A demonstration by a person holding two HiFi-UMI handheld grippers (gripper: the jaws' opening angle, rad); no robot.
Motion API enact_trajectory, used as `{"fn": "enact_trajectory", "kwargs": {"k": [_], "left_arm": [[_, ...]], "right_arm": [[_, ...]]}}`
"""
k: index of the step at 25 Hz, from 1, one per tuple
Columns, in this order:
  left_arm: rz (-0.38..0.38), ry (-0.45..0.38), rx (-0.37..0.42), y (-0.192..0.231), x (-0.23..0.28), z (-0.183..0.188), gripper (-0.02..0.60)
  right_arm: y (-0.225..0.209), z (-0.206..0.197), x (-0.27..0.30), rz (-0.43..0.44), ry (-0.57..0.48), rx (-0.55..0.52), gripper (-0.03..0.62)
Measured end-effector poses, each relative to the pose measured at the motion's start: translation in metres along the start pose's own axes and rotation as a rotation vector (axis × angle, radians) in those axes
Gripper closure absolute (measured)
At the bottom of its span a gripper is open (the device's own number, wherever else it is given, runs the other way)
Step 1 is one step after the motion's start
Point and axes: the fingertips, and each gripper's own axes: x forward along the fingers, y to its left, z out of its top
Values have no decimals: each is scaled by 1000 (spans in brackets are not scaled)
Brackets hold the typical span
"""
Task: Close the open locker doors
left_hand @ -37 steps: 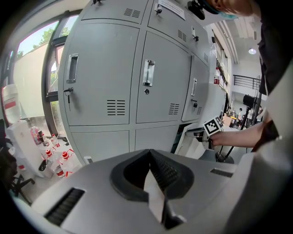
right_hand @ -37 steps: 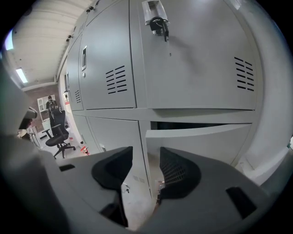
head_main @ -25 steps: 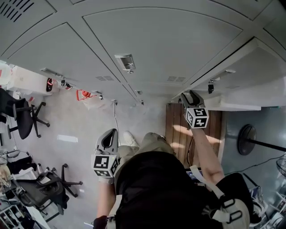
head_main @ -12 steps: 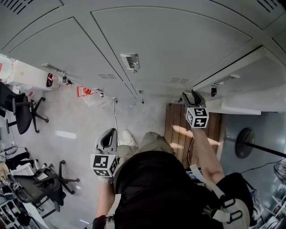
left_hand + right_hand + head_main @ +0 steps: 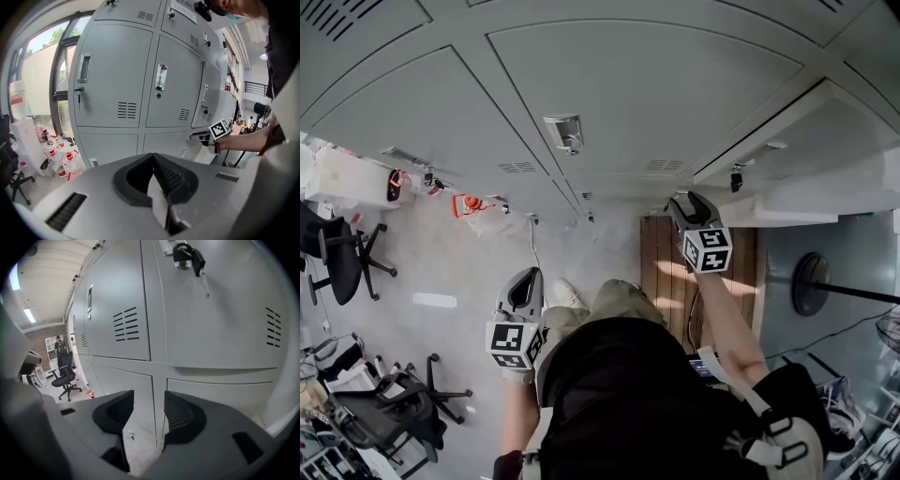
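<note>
**Right tongs open beside the swung-out door**

The pale grey metal locker door [image 5: 834,131] at far right stands swung out from the grey locker bank [image 5: 628,94], with a small key [image 5: 190,258] hanging in its lock. Your right gripper [image 5: 689,202] sits just beside the door's edge. Its jaws have just been spreading and nothing is between them, so it looks ready to push rather than pinch. Your left gripper [image 5: 525,283] hangs low and spare, jaws together, empty.

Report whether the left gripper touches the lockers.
Apart. In the left gripper view, floor lies between the left gripper, jaws shut, and the lockers.
</note>
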Motion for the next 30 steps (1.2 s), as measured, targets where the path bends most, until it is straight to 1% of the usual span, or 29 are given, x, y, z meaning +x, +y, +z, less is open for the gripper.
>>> {"fn": "enact_trajectory", "kwargs": {"k": [3, 8, 12, 18, 22, 25, 30], "left_arm": [[-33, -7, 12, 0, 4, 5, 572], [-94, -37, 32, -3, 9, 15, 572], [-150, -72, 47, -7, 11, 27, 572], [-237, -110, 90, -18, 13, 46, 572], [-303, -141, 132, -31, 14, 61, 572], [-349, -167, 154, -41, 13, 75, 572], [-431, -223, 201, -65, 12, 98, 572]], "right_arm": [[13, 10, -14, 19, -16, -2, 384], [40, 37, -44, 52, -73, -13, 421], [64, 61, -73, 62, -122, -41, 433], [100, 91, -116, 77, -179, -72, 465], [124, 111, -146, 71, -235, -91, 484], [143, 127, -168, 62, -276, -123, 494], [165, 139, -195, 28, -304, -170, 496]]}}
